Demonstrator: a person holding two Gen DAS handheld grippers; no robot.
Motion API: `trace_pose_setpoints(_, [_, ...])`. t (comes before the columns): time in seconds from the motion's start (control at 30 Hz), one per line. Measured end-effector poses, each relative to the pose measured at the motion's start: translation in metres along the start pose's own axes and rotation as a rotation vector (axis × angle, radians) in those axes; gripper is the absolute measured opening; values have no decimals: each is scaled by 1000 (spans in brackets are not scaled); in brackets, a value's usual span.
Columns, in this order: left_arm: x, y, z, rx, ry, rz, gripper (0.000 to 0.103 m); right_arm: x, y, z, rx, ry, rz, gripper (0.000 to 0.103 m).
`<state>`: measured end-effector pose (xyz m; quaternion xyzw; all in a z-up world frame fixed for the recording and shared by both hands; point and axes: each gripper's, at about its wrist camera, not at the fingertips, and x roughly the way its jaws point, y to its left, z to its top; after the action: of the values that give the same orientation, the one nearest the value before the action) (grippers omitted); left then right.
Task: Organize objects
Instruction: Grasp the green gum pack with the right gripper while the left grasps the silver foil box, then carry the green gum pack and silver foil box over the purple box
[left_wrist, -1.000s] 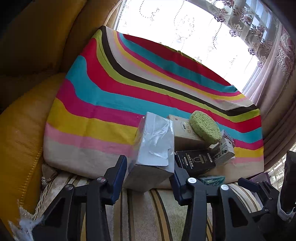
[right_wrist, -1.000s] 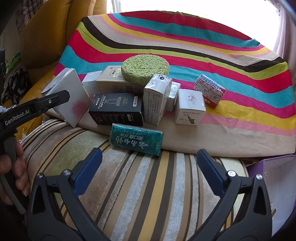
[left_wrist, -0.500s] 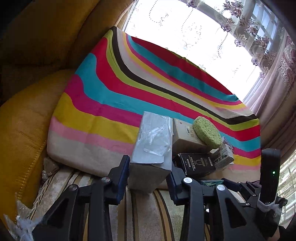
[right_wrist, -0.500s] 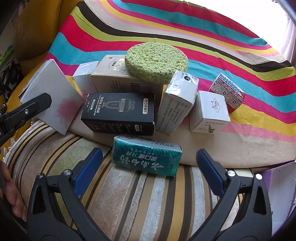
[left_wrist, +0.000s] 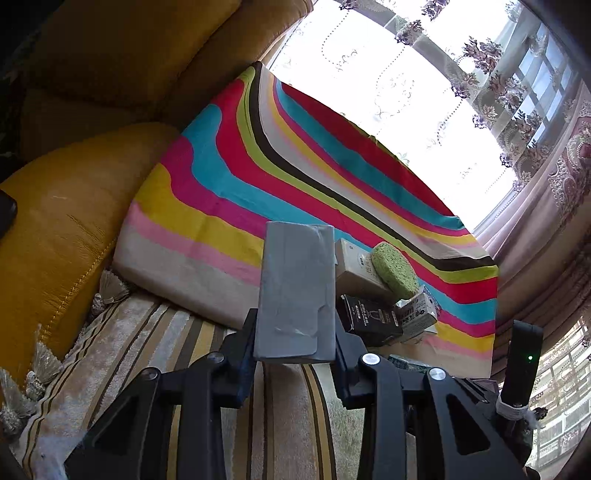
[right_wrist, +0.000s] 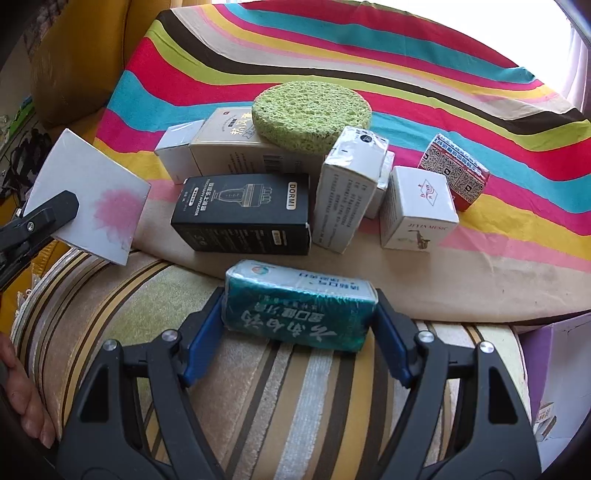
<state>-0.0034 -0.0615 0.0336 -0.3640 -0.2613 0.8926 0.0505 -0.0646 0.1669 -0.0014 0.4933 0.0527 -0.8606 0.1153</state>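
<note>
Boxes and a sponge lie heaped on a striped cushion (left_wrist: 229, 206) on a sofa; sorting has only begun.

Left wrist view: the left gripper (left_wrist: 295, 354) is clamped on a grey box (left_wrist: 297, 291), its pads pressed on both sides. A second ago the box leaned among the pile; now it stands upright, lifted clear to the left, so one item appears to be out of the heap. Far right sit the green sponge (left_wrist: 393, 271) and a black box (left_wrist: 369, 317), whose print is too small to read here.

Right wrist view: the right gripper (right_wrist: 295, 328) has come forward from well short of the green packet (right_wrist: 299, 304) to straddle it. Its jaws are closing, the blue pads just beside the packet's ends; firm contact cannot be confirmed. A second pick-up seems imminent. The packet lies near, on the striped seat (right_wrist: 258, 406). Legible writing: "DORMI" on the black box (right_wrist: 243, 214), "JIYIN MUSIC" on a white box (right_wrist: 419, 206), and QR codes on a red box (right_wrist: 456, 171). The sponge (right_wrist: 312, 116) rests on a beige box (right_wrist: 229, 147).
</note>
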Motion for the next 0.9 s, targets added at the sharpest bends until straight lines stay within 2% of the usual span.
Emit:
trace_pose_setpoints(0.2, [-16,-5,-11,-4,7,-52,35,-27,-4,-14,19,-71,9,78])
trace_pose_setpoints(0.43, [-22,-38,-25,65,31,-141,35,-59,-23,-38,58,-134,0,78])
trace_pose_setpoints(0.7, [-13,-86,-40,176,106,-281,35,-85,-55,-69,132,-169,-16,78])
trace_pose_setpoints(0.9, [1,-123,-54,244,177,-358,35,-106,-89,-92,216,-190,-27,78])
